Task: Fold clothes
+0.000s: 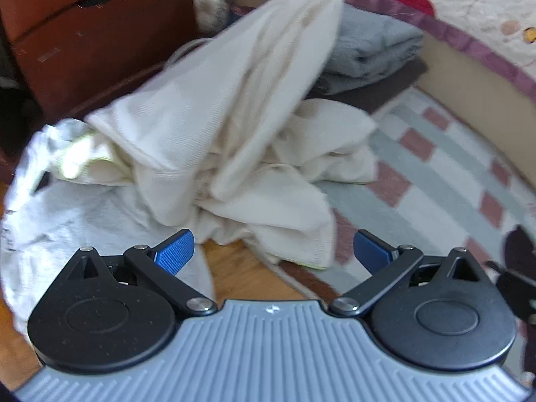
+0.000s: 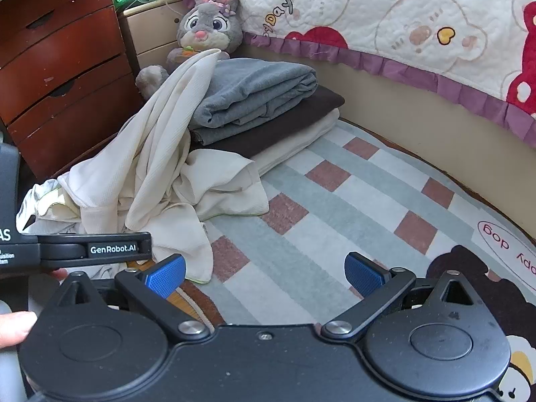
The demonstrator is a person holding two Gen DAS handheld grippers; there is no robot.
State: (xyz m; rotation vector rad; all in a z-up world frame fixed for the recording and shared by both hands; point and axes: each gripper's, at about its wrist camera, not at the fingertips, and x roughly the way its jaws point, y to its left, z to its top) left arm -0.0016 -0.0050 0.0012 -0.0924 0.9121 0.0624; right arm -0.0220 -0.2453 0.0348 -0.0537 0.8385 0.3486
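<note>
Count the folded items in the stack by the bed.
3: grey one on top, dark brown one in the middle, cream one underneath. The draped cream cloth may hide more.

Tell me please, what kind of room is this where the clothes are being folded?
Most likely a bedroom, perhaps a child's. A quilted bedspread with cartoon prints hangs over a bed's edge, a plush rabbit sits beside a wooden chest of drawers, and the clothes lie on a checked floor rug.

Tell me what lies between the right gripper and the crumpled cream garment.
In the right wrist view, only bare checked rug separates the open right gripper from the crumpled cream garment.
</note>
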